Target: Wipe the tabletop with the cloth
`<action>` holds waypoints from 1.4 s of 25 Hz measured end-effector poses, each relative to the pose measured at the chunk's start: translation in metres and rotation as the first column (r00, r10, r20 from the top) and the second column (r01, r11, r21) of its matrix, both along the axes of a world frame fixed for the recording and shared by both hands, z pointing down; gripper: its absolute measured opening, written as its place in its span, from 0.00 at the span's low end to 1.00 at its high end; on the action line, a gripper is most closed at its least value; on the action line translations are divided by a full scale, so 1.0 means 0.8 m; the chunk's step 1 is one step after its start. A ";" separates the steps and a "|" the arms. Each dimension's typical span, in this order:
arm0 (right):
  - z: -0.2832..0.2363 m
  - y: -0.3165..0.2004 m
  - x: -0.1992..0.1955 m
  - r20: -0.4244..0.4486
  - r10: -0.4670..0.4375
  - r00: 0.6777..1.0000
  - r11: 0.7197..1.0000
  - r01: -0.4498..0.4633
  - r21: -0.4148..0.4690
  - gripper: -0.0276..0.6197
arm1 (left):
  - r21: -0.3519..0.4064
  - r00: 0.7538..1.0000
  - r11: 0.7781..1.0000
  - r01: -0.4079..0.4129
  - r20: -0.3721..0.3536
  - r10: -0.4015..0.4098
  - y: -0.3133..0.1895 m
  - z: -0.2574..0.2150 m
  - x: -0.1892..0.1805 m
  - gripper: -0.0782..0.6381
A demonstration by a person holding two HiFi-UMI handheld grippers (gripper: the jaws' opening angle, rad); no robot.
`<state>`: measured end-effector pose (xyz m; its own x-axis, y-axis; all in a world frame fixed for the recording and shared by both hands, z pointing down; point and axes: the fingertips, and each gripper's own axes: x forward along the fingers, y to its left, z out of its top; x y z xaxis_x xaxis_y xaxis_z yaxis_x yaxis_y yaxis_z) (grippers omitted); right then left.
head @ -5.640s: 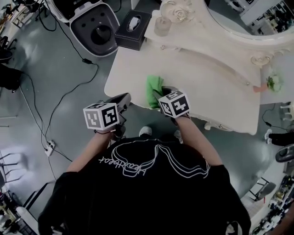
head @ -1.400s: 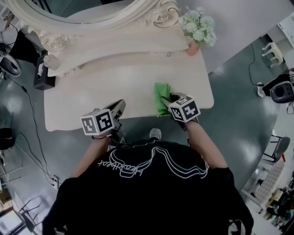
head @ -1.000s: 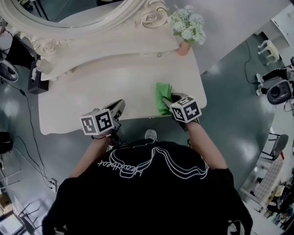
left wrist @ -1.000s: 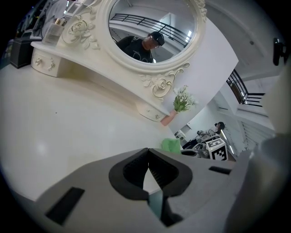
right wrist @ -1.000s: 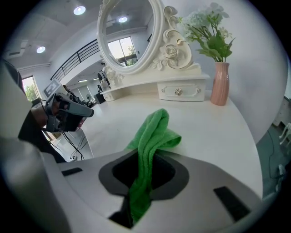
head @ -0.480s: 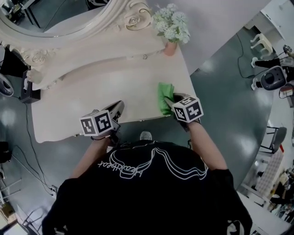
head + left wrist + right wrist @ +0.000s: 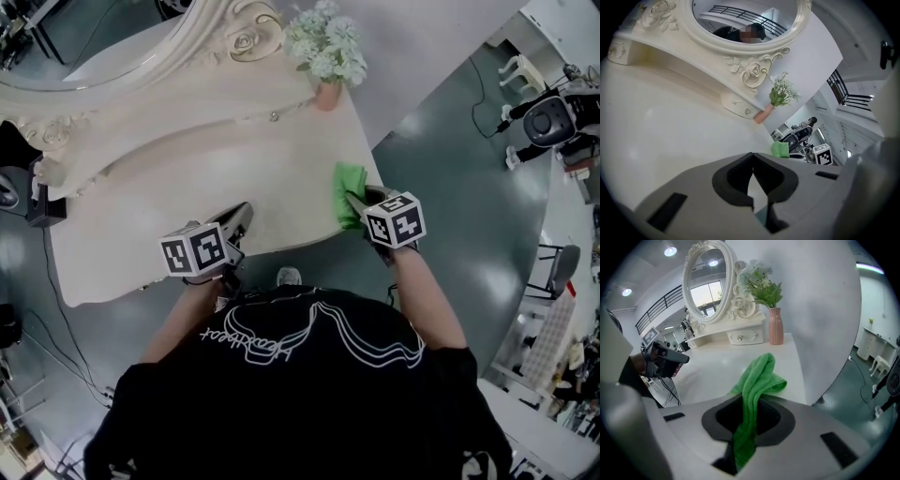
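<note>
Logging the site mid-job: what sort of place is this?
Likely a lab or studio mock-up, not a home: an ornate dressing table with oval mirror stands on a grey floor near equipment.

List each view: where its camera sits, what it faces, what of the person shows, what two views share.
Head view: on the person's head, looking steeply down at the table; shows forearms, black shirt, left tongs, and right tongs holding the green cloth.
Left gripper view: on the left tongs, low over the table, facing mirror and vase; jaws together, empty.
Right gripper view: on the right tongs, facing vase and mirror; jaws clamp the green cloth.
Shared: all three show the green cloth and vase.
</note>
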<state>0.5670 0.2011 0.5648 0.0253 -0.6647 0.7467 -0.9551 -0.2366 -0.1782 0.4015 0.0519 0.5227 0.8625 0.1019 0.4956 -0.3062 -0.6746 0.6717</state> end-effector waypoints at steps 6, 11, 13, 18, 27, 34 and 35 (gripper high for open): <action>0.000 0.029 0.034 -0.029 0.060 0.998 0.998 -0.060 -0.007 0.14 | 0.012 0.999 0.999 -0.031 -0.031 0.031 0.005 -0.011 0.029 0.11; -0.001 0.052 0.062 -0.036 0.119 0.992 0.993 -0.119 -0.001 0.14 | 0.013 0.998 0.999 -0.045 -0.037 0.045 0.007 -0.016 0.039 0.11; -0.001 0.061 0.071 -0.051 0.137 0.989 0.990 -0.138 -0.006 0.14 | 0.013 0.998 0.999 -0.048 -0.035 0.048 0.009 -0.016 0.038 0.12; -0.001 0.081 0.088 -0.053 0.185 0.981 0.983 -0.185 -0.001 0.14 | 0.054 0.997 0.996 -0.069 -0.022 0.070 0.013 -0.021 0.038 0.11; 0.001 0.155 0.106 -0.074 0.349 0.934 0.937 -0.349 0.016 0.13 | 0.073 0.996 0.994 -0.087 -0.025 0.089 0.022 -0.039 0.026 0.11; -0.093 0.135 0.040 0.031 0.344 0.938 0.888 -0.336 0.313 0.13 | 0.080 0.992 0.991 -0.105 -0.067 0.110 0.046 -0.074 -0.007 0.11; -0.112 0.127 0.023 0.051 0.327 0.944 0.874 -0.322 0.364 0.13 | 0.084 0.990 0.990 -0.110 -0.078 0.116 0.049 -0.083 -0.015 0.11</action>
<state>0.5856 0.3025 0.4755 0.2936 -0.8416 0.4533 -0.8386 -0.4544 -0.3004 0.3899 0.0914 0.4566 0.8858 0.1643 0.4340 -0.1711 -0.7538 0.6345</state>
